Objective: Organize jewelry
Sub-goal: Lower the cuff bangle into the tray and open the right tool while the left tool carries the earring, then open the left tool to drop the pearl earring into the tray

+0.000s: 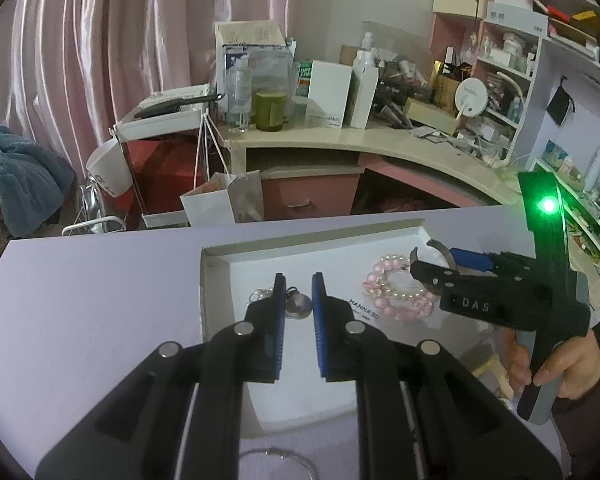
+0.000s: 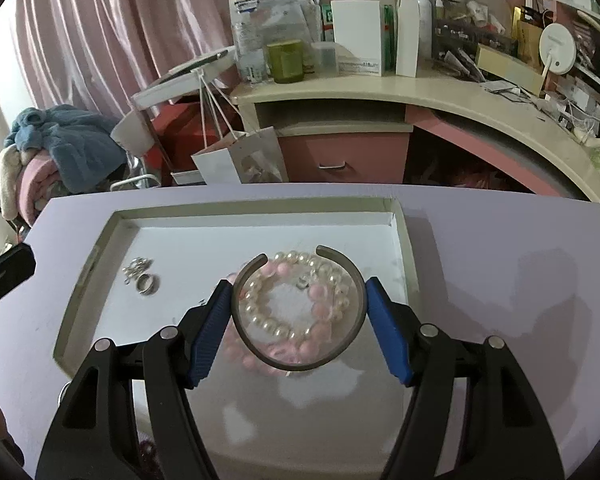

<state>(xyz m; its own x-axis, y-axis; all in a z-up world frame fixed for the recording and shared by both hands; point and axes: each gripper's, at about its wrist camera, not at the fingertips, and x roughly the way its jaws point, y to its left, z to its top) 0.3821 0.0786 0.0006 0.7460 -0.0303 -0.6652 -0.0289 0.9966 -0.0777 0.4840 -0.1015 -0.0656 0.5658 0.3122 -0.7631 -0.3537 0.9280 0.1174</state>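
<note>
A shallow white tray point(image 2: 112, 240) lies on the lilac table point(image 2: 500, 272). My right gripper point(image 2: 298, 300) is shut on a grey open cuff bangle point(image 2: 256, 350) and holds it over a white pearl bracelet point(image 2: 268, 326) and a pink bead bracelet point(image 2: 320, 344) in the tray. A silver ring point(image 2: 147, 283) and a small silver chain point(image 2: 136, 267) lie at the tray's left. In the left wrist view my left gripper point(image 1: 298, 286) is open, its fingers either side of the silver ring point(image 1: 299, 306). The right gripper point(image 1: 424, 268) shows there over the pink bracelet point(image 1: 396, 308), inside the tray point(image 1: 216, 280).
A clear glass rim point(image 1: 276, 460) sits at the near table edge. Beyond the table stand a cluttered cream and pink desk point(image 2: 380, 92), a white paper bag point(image 2: 240, 160), pink curtains and a pile of blue blankets point(image 2: 68, 144).
</note>
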